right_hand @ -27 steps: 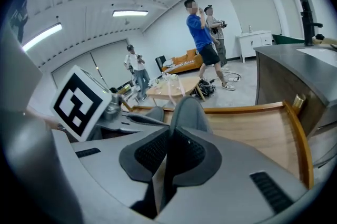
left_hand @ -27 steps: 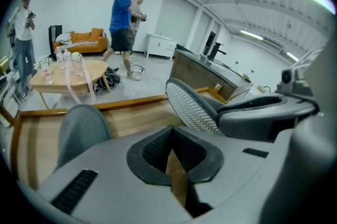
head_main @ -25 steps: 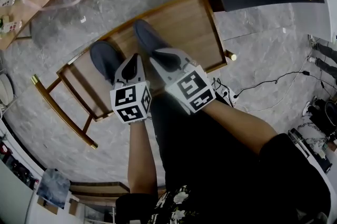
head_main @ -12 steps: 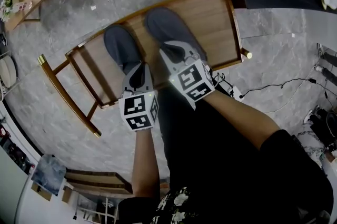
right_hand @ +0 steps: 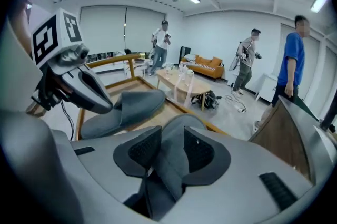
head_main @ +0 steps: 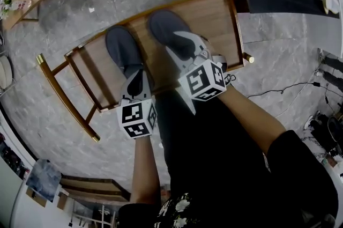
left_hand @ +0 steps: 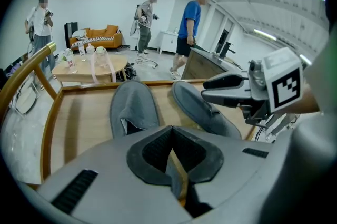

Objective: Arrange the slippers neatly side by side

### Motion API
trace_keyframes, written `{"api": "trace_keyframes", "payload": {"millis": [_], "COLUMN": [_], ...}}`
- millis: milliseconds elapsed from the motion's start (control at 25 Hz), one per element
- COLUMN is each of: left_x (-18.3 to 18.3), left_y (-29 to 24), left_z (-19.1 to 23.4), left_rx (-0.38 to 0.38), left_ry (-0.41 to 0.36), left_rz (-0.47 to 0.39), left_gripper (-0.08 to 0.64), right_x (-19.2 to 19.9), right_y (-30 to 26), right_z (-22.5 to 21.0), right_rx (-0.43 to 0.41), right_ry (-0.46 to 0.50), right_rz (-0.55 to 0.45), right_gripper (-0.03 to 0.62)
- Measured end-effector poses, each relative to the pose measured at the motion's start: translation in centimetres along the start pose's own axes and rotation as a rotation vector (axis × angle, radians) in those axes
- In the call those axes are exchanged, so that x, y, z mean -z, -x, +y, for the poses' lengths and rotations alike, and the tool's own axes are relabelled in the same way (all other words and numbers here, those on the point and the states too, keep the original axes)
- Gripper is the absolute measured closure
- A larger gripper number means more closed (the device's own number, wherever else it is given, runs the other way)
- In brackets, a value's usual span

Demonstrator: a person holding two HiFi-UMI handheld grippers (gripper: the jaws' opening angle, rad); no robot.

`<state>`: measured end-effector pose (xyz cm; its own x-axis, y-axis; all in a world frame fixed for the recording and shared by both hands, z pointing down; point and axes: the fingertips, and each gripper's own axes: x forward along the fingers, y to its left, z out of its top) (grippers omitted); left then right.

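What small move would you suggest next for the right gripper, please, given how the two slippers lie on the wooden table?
Probably nudge the heel of the right slipper toward the left slipper. The right gripper has its jaws opening with that heel between them. The right slipper lies slanted on the table, toe near its mate and heel splayed outward, so the pair isn't yet parallel.

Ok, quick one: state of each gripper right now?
Left gripper: jaws closed at the left slipper heel; whether it pinches it cannot be told.
Right gripper: jaws opening, right slipper between them, no longer clamped.
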<state>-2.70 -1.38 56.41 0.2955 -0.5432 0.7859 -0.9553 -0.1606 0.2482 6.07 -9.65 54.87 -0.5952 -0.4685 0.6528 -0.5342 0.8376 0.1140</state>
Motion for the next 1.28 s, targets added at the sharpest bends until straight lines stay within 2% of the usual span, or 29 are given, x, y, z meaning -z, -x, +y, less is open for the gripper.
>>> {"api": "trace_keyframes", "payload": {"millis": [120, 240, 480, 640, 680, 720, 760, 960, 1160, 1280], "left_x": [0.1, 0.5, 0.6, 0.3, 0.0, -0.1, -0.3, -1.0, -2.7, -3.5], "left_y": [0.3, 0.5, 1.0, 1.1, 1.0, 1.1, 1.1, 1.9, 2.1, 2.0], "left_z": [0.2, 0.6, 0.9, 1.4, 1.5, 1.7, 1.8, 3.5, 4.5, 5.0], "left_rx": [0.001, -0.002, 0.017, 0.025, 0.026, 0.028, 0.029, -0.009, -0.005, 0.011], "left_ry": [0.006, 0.015, 0.02, 0.004, 0.0, -0.004, -0.008, -0.027, -0.045, -0.06], "left_rz": [-0.001, 0.0, 0.001, 0.009, 0.008, 0.006, 0.004, -0.028, -0.065, -0.076], "left_gripper": [0.558, 0.558, 0.558, 0.558, 0.558, 0.558, 0.558, 0.558, 0.558, 0.558], "right_x": [1.4, 1.9, 0.8, 2.7, 3.1, 3.4, 3.3, 1.5, -1.7, -2.7], "right_y": [-1.1, -1.6, -1.4, -1.7, -1.8, -1.9, -1.8, -0.7, 1.4, 2.0], "right_z": [0.6, 1.6, 2.6, 2.0, 1.8, 1.5, 1.3, 0.5, -1.4, -1.8], "right_rx": [-0.06, -0.094, -0.101, -0.049, -0.032, -0.015, -0.002, 0.051, 0.167, 0.228], "right_ry": [0.023, 0.017, -0.017, -0.026, -0.01, -0.003, -0.017, -0.266, -0.627, -0.811], "right_rz": [0.066, 0.089, 0.085, 0.138, 0.144, 0.142, 0.135, 0.075, -0.057, -0.109], "right_gripper": [0.454, 0.444, 0.43, 0.43, 0.435, 0.477, 0.562, 0.581, 0.583, 0.583]}}
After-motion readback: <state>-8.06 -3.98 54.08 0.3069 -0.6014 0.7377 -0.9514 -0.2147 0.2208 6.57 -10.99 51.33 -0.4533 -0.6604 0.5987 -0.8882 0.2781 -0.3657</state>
